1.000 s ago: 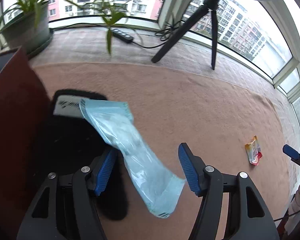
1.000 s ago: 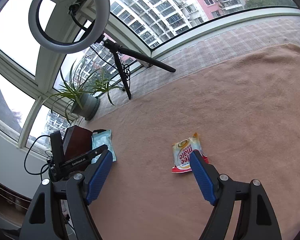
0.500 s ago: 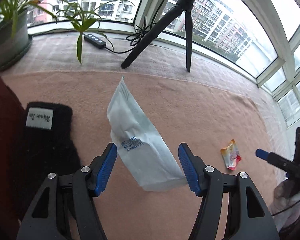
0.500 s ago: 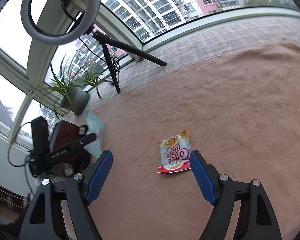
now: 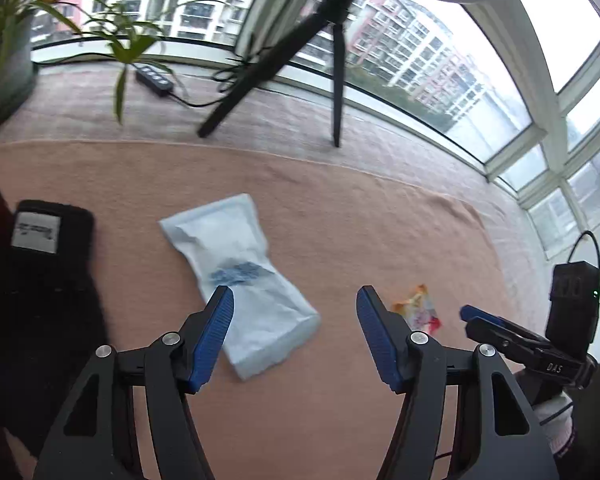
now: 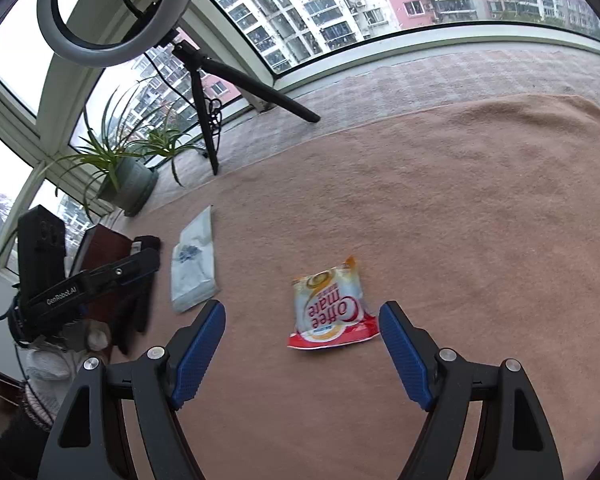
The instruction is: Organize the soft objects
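Landmark: pale blue pouch [image 5: 236, 276], flat on the tan blanket [image 5: 380, 220]. Left of it, apart, black glove [image 5: 44, 280]. Left gripper [image 5: 294, 336] hovers over the pouch's near end, jaws apart, holding nothing. Right of the pouch, well apart, coffee sachet [image 6: 330, 306]; right gripper [image 6: 300, 354] above it, jaws apart, empty.

left gripper [image 5: 294, 304]: jaws apart, empty | pale blue pouch [image 5: 242, 276]: flat on blanket [image 5: 340, 208] | black glove [image 5: 40, 280]: left
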{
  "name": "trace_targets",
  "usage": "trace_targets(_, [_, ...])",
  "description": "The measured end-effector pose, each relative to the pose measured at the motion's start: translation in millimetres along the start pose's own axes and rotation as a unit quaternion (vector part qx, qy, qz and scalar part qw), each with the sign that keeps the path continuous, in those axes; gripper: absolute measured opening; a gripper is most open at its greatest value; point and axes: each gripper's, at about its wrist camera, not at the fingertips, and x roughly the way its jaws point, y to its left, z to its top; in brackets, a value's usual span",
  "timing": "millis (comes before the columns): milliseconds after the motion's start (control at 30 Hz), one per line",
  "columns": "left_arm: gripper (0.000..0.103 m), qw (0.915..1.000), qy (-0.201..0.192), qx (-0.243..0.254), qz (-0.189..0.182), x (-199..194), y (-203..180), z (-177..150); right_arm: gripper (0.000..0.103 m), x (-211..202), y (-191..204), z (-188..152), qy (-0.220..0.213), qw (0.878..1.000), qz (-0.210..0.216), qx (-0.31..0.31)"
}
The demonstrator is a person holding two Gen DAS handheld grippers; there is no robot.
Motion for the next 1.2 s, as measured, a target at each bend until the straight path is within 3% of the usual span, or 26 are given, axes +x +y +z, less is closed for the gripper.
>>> trace_targets(167, [0.063,0.9992,0.013,-0.028,0.026,8.3,17.0,-2.2,0.076,9.6,0.2,-1.5,-0.001,0.999,-0.033,-0.020])
trace_targets(500, [0.063,0.9961,0.027,-0.070,0.047,39.7,18.2,8.2,0.076,27.9,8.8,-2.9,0.018,0.997,-0.052,-0.050])
trace_targets(567, [0.069,0.9962,0.024,-0.064,0.055,44.0,13.3,12.0,0.076,32.3,10.6,-4.1,0.022,0.997,-0.052,-0.050])
trace_targets(767, [0.072,0.9940,0.022,-0.027,0.104,56.0,-5.1,15.4,0.076,45.6,23.9,-6.2,0.020,0.993,-0.083,-0.078])
trace_targets(1000, [0.073,0.9801,0.015,0.068,0.186,67.0,-28.2,-0.3,0.076,57.0,36.8,-8.3,0.013,0.983,-0.131,-0.131])
trace_targets(1200, [0.074,0.9783,0.001,0.087,0.188,63.5,-25.7,-5.4,0.076,59.8,37.7,-12.5,0.014,0.969,-0.173,-0.174])
